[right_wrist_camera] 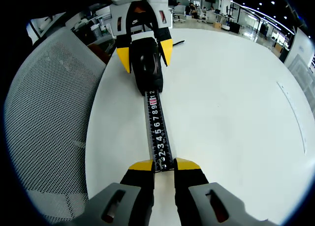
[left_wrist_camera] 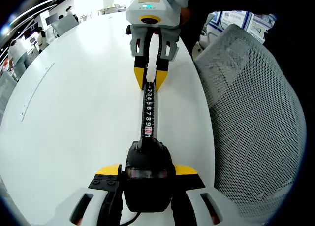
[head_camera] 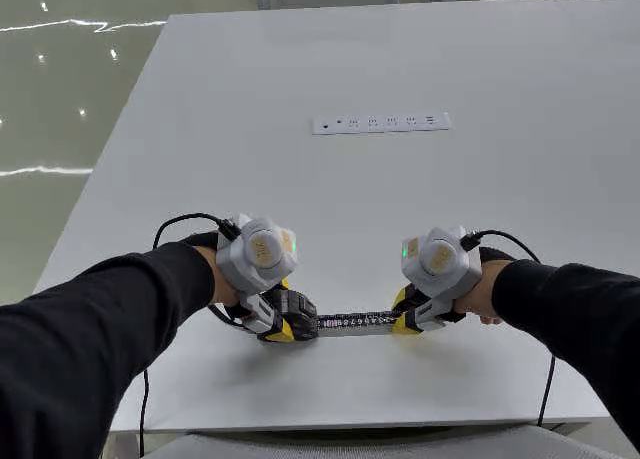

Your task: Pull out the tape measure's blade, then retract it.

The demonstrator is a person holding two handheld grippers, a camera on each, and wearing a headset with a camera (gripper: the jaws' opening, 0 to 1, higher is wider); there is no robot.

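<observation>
Your left gripper [left_wrist_camera: 147, 170] clamps the tape measure case [left_wrist_camera: 147, 186] near the table [head_camera: 400, 59] front edge. Your right gripper [right_wrist_camera: 164, 165] pinches the blade [right_wrist_camera: 156, 127] tip. Blade lies flat, straight between both, running left-right along that edge.

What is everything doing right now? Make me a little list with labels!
left hand-held gripper: shut on the black tape measure
right hand-held gripper: shut on the blade's end
blade: pulled out a short way, straight between the two grippers
table: white, with a power strip farther back
nearby: grey mesh chair at the table's near edge
</observation>
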